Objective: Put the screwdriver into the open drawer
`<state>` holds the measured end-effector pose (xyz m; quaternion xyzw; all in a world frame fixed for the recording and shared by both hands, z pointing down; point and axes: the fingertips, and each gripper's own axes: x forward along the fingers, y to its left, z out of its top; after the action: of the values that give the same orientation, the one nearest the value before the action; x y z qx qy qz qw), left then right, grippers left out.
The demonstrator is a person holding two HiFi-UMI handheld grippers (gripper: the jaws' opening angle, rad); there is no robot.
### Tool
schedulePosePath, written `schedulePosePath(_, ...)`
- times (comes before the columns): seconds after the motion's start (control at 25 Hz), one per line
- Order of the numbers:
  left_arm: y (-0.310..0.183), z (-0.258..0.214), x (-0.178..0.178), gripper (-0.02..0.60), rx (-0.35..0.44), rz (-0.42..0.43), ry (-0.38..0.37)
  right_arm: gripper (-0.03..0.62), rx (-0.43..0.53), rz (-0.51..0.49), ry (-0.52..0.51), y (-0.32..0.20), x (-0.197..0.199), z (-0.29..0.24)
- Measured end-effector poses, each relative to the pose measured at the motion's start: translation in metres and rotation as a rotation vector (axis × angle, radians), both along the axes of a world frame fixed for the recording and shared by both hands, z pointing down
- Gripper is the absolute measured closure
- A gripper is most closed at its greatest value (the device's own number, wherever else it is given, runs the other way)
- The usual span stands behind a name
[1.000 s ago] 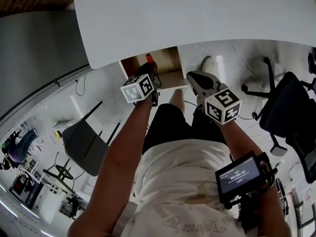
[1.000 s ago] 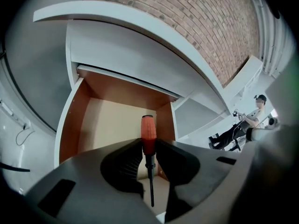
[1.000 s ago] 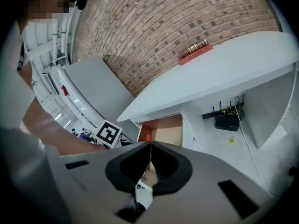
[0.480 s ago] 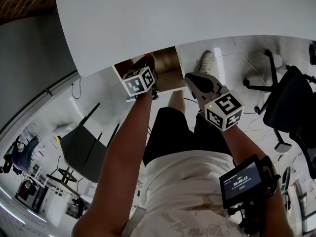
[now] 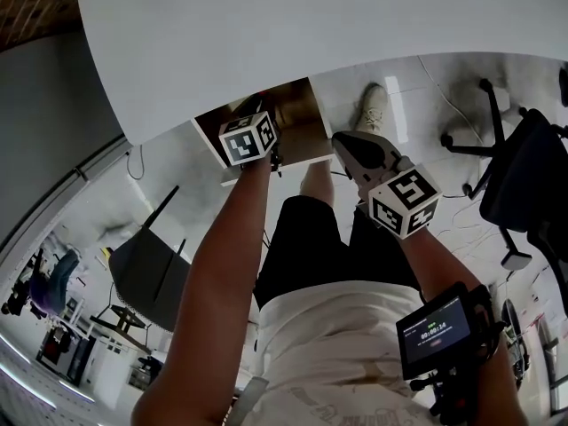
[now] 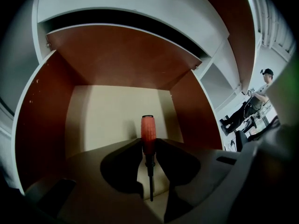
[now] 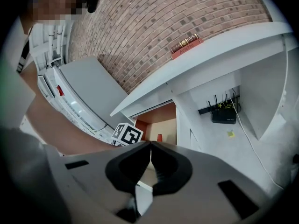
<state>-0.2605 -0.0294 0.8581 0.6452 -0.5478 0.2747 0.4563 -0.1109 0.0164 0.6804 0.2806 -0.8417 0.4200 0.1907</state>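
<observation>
The left gripper [image 6: 148, 148] pinched the screwdriver [image 6: 147, 127] at the base of its red handle, with the handle forward and the dark shaft running back between the jaws. The tool hung inside the open drawer [image 6: 44, 125], above its pale floor. Both brown side walls stood well apart from it, and the desk [image 5: 266, 43] edge lay overhead. The right gripper [image 7: 150, 155] was pressed together on nothing, outside the drawer to its right.

Bare brick wall [image 7: 187, 13] behind a white desk [image 5: 311, 34], black office chair [image 5: 519, 180] on pale floor [image 5: 426, 100]
</observation>
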Motion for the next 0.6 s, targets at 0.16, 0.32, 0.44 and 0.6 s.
schedulePosePath(0.16, 0.004, 0.010, -0.003, 0.479, -0.020, -0.007, -0.013, 0.572, 0.000, 0.007, -0.004, 0.001, 0.001, 0.000)
schedulePosePath(0.32, 0.004, 0.015, -0.003, 0.479, -0.040, 0.013, -0.015, 0.572, -0.009, 0.021, 0.001, 0.000, 0.005, 0.003)
schedulePosePath(0.44, 0.006, 0.018, 0.001, 0.479, -0.058, 0.034, -0.015, 0.572, -0.011, 0.037, 0.004, -0.001, 0.011, 0.005)
schedulePosePath(0.6, 0.006, 0.020, 0.002, 0.477, -0.069, 0.038, -0.020, 0.572, -0.013, 0.050, -0.001, -0.005, 0.013, 0.005)
